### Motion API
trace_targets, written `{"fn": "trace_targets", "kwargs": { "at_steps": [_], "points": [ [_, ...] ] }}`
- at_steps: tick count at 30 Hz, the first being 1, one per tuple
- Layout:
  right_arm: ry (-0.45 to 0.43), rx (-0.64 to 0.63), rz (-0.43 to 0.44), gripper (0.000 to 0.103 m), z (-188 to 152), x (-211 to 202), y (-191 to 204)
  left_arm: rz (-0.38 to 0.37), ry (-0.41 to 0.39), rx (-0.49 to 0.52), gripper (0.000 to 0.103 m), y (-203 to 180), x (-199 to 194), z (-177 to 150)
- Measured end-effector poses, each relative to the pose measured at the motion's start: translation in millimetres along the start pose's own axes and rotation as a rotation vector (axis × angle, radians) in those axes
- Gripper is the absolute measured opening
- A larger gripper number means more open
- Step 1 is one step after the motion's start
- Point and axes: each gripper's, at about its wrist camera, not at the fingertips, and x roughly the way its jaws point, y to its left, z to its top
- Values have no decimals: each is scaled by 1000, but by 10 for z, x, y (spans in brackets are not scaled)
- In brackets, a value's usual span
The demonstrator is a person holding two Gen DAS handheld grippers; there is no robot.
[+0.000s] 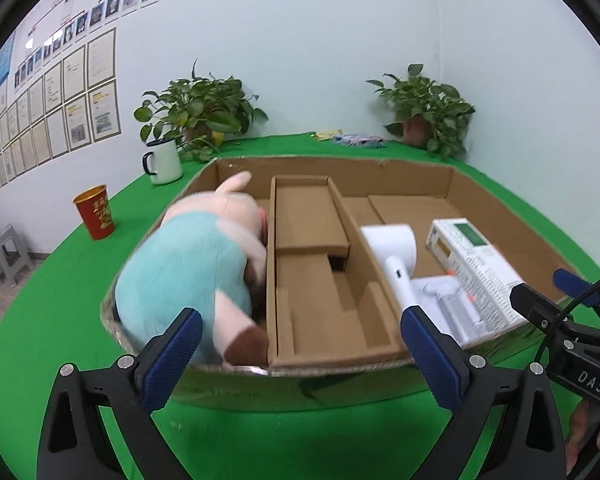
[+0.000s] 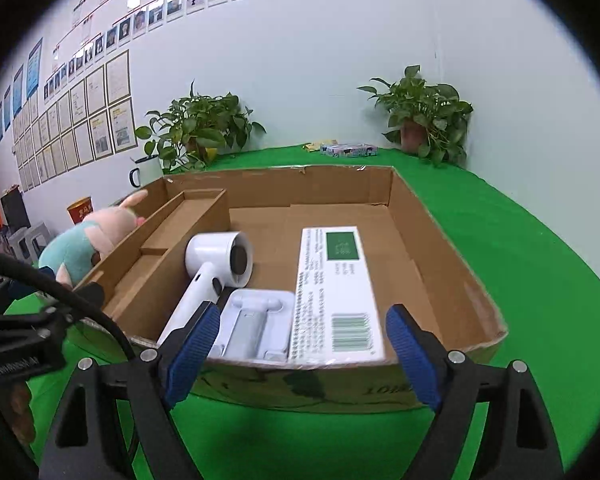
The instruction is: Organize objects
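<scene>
1. Green cloth covers the worktop (image 1: 300,420), which stands against a pale wall hung with framed papers and portrait photos.
2. Two potted plants (image 1: 198,114) sit at the far edge, one toward each corner; a white mug (image 1: 163,161) and a red cup (image 1: 96,212) stand to the left.
3. An open cardboard box (image 2: 452,264) lies in the middle, split by a cardboard insert (image 1: 312,264) into sections.
4. A plush pig (image 1: 192,268) in a teal shirt fills the left section, head toward the far wall.
5. In the wide right section lie a white hair dryer (image 2: 216,264), a white plastic tray (image 2: 256,320) just beside it, and a white carton (image 2: 336,292) with a green label and barcode.
6. The left claw (image 1: 300,360) hangs released before the box's near wall, nothing between its blue pads.
7. The right claw (image 2: 296,356) is likewise released and grips nothing, at the near wall in front of the tray and carton.
</scene>
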Motion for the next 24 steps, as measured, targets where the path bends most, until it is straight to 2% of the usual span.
{"fn": "trace_targets", "kwargs": {
  "at_steps": [5, 12, 24],
  "points": [
    [-13, -24, -17, 88, -19, -29, 63, 32, -31, 1, 102, -64, 72, -128],
    [11, -72, -31, 102, -24, 28, 158, 30, -37, 8, 103, -40, 64, -74],
    [9, -59, -39, 102, -33, 8, 127, 50, -29, 25, 103, -76, 88, -62]
  ]
}}
